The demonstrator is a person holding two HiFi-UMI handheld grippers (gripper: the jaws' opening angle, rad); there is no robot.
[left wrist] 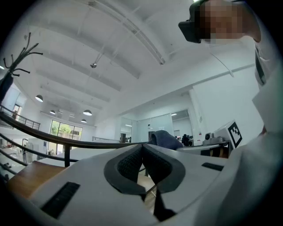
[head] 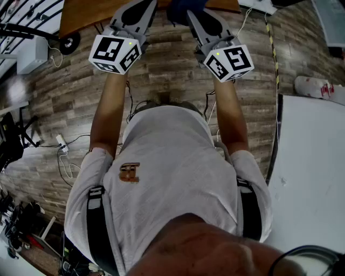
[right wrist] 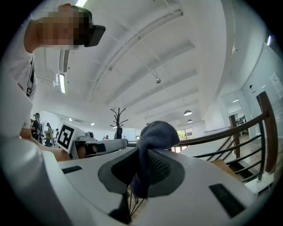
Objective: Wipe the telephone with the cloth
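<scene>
My right gripper (head: pixel 200 21) is held up in front of the person, shut on a dark blue cloth (right wrist: pixel 152 132). The cloth bunches above the jaws, and a fold hangs down between them. In the head view the cloth (head: pixel 180 8) shows at the top edge, beside the right gripper. My left gripper (head: pixel 137 13) is raised next to it, with its jaws closed together and nothing between them (left wrist: pixel 142 148). From the left gripper view the cloth (left wrist: pixel 166 139) shows just beyond the jaws. No telephone appears in any view.
A brown wooden tabletop (head: pixel 81 19) lies ahead at the top left. A white table (head: pixel 312 172) stands to the right. A power strip (head: pixel 62 143) and cables lie on the wood floor. A railing (right wrist: pixel 247 128) and a coat rack (right wrist: pixel 118 117) stand further off.
</scene>
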